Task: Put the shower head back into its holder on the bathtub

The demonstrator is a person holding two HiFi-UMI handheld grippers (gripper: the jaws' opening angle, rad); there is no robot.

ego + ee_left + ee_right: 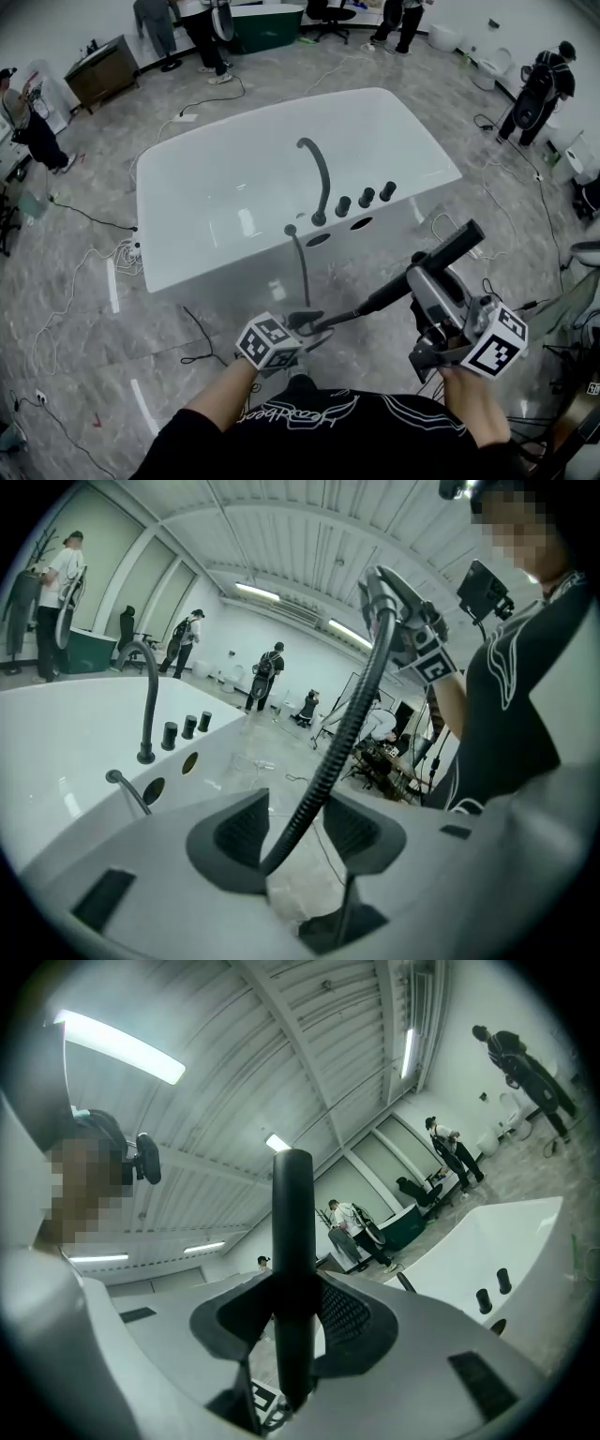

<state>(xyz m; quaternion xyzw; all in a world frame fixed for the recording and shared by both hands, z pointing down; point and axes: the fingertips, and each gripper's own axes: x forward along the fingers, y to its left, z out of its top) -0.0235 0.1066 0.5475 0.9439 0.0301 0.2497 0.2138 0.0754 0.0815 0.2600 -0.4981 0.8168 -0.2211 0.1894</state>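
The white bathtub (216, 202) stands ahead with a black spout (319, 178), three black knobs (366, 198) and two oval openings (339, 231) on its near deck. My right gripper (422, 279) is shut on the black shower head (448, 251), whose wand stands upright between the pads (292, 1241). Its ribbed black hose (375, 302) runs down and left through my left gripper (314, 325). In the left gripper view the hose (342, 733) passes between the spread jaws, lying against the left pad (246, 829). A thin hose (302, 267) rises to the deck.
Several people stand around the hall, some at the far end (202, 33) and one at the right (539, 89). Cables (75, 211) trail over the grey tiled floor. A dark green tub (267, 23) and a wooden cabinet (103, 70) stand far off.
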